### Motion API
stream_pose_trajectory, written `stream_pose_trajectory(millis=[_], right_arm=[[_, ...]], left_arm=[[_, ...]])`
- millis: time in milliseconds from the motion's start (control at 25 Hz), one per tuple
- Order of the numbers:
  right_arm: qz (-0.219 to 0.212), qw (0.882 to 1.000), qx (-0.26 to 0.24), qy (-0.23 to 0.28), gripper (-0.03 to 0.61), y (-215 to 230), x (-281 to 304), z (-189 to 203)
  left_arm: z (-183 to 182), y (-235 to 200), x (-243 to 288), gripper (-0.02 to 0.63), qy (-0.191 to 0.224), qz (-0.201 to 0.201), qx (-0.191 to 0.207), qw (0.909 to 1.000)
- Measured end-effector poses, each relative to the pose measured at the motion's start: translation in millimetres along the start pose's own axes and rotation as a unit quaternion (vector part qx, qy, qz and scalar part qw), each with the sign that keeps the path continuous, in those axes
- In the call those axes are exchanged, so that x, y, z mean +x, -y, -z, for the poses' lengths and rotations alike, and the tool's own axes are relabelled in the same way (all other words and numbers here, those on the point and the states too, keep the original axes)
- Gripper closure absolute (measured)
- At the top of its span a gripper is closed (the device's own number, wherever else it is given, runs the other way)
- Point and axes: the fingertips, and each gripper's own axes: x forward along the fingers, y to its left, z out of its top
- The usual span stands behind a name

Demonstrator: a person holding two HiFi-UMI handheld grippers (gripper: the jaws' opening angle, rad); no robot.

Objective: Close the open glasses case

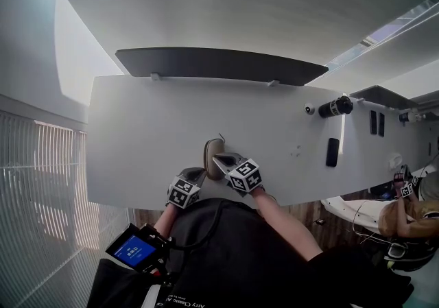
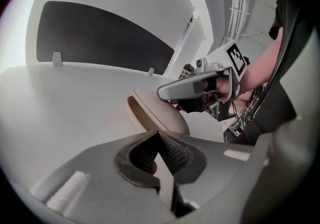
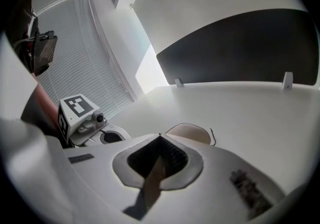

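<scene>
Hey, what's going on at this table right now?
A person stands at a white table with a hand-held gripper in each hand. The right hand-held gripper, jaws together, sits over the top of a tan case, which looks partly open. The left hand-held gripper, also shut and holding nothing, points at the case from close beside it.

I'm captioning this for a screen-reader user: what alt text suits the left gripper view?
A tan glasses case, partly open, lies on a white table with the right gripper reaching over its lid. The left gripper fills the foreground, its fingers together and short of the case.
</scene>
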Motion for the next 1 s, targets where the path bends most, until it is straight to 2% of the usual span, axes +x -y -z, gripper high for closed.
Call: stream_pose_trajectory(millis=[160,280,520,720,880,1000], right_arm=[[-0.002,1.000,-0.010,-0.014,0.580,-1.8,5.7,2.8],[-0.003,1.000,-0.017,-0.025,0.580,-2.8,9.7,4.6],[-0.009,0.999,-0.027,-0.041,0.580,-5.7,14.3,6.6],[-0.014,0.998,-0.035,-0.044,0.578,-7.0,15.9,6.7],[-0.008,0.994,-0.084,-0.064,0.580,-10.4,11.3,11.3],[0.028,0.987,-0.134,-0.079,0.580,-1.8,0.8,18.4]], left_arm=[[-19.2,-6.6,-9.9,0.607,0.029,-0.011,-0.011,0.9995],[-39.8,-0.3,-8.2,0.607,0.047,-0.002,0.005,0.9989],[-27.5,16.7,11.9,0.606,0.005,0.029,0.037,0.9989],[-25.7,15.9,13.1,0.606,0.004,0.028,0.038,0.9989],[-24.6,15.9,14.0,0.606,0.001,0.022,0.047,0.9987],[-25.5,18.2,17.3,0.606,0.001,0.023,0.052,0.9984]])
